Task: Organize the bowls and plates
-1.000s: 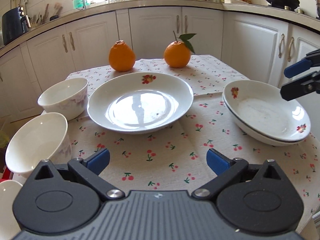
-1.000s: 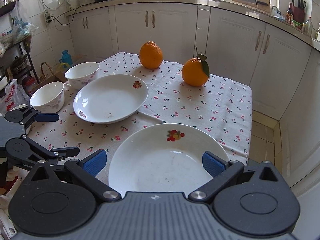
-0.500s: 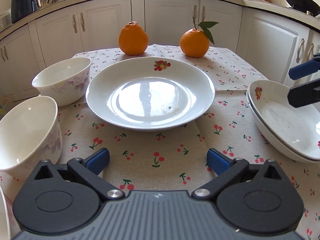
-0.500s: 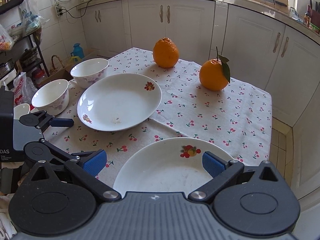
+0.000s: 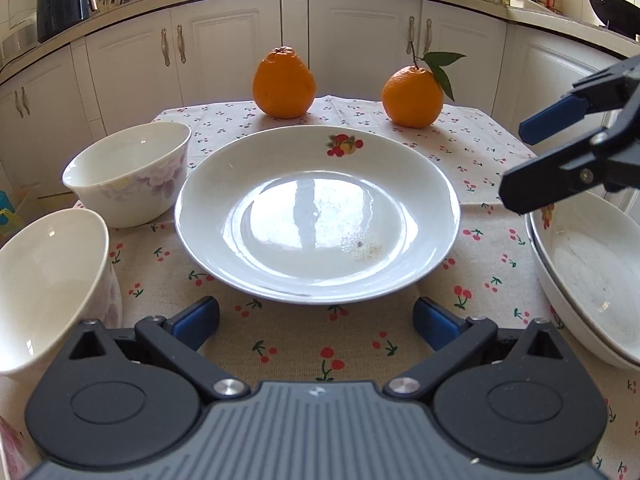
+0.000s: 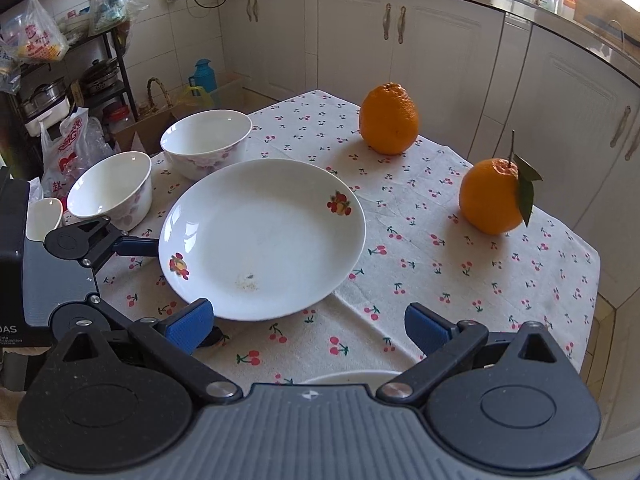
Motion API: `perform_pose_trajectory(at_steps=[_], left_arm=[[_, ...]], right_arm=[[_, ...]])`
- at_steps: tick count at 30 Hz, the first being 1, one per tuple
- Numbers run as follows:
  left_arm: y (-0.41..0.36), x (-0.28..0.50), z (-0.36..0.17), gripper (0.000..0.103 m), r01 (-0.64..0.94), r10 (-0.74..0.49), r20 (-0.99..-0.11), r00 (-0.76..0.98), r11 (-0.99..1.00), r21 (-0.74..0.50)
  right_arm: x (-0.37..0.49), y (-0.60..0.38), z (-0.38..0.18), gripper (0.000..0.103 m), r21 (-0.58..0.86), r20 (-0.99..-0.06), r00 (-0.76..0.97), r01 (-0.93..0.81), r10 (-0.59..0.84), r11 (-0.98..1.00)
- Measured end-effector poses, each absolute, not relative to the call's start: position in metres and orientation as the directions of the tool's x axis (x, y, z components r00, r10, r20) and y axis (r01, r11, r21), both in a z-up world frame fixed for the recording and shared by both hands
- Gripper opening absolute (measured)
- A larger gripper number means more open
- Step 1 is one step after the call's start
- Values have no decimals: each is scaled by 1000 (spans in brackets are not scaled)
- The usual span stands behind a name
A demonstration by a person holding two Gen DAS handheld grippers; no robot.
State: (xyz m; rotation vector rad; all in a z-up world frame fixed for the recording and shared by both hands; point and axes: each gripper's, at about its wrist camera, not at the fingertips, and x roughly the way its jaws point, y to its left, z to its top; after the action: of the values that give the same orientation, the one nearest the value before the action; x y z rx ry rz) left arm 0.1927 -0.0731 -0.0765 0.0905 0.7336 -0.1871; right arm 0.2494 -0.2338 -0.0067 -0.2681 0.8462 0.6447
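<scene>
A white plate (image 5: pixel 318 212) (image 6: pixel 262 238) with a fruit print lies mid-table on the cherry-print cloth. My left gripper (image 5: pixel 316 320) (image 6: pixel 144 280) is open at its near rim, one finger on each side, holding nothing. Two white bowls (image 5: pixel 128 172) (image 5: pixel 44 276) stand left of the plate, seen too as bowls (image 6: pixel 206 142) (image 6: pixel 110 188) from the right wrist. Two stacked plates (image 5: pixel 592 272) rest at the right; only their rim (image 6: pixel 352 377) shows in the right wrist view. My right gripper (image 6: pixel 308 326) (image 5: pixel 516 168) hovers open above the cloth between both plates, empty.
Two oranges (image 5: pixel 284 82) (image 5: pixel 413 96) sit at the table's far side, one with a leaf. White cabinets (image 5: pixel 224 48) ring the table. A small white dish (image 6: pixel 44 218) lies by the left table edge. A cluttered shelf rack (image 6: pixel 60 80) stands beyond it.
My left gripper has come closer to the middle plate, its fingers now flanking the near rim. My right gripper has moved forward off the stacked plates toward the middle plate.
</scene>
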Motion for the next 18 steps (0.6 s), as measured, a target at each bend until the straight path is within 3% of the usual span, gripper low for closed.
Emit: perform_pose_trajectory(at_steps=[18], left_arm=[[-81,200,-73,96,189,-108,-656,747,980,54]], right_arm=[[350,-187,-22,102,68,-809,331,-768,486,636]])
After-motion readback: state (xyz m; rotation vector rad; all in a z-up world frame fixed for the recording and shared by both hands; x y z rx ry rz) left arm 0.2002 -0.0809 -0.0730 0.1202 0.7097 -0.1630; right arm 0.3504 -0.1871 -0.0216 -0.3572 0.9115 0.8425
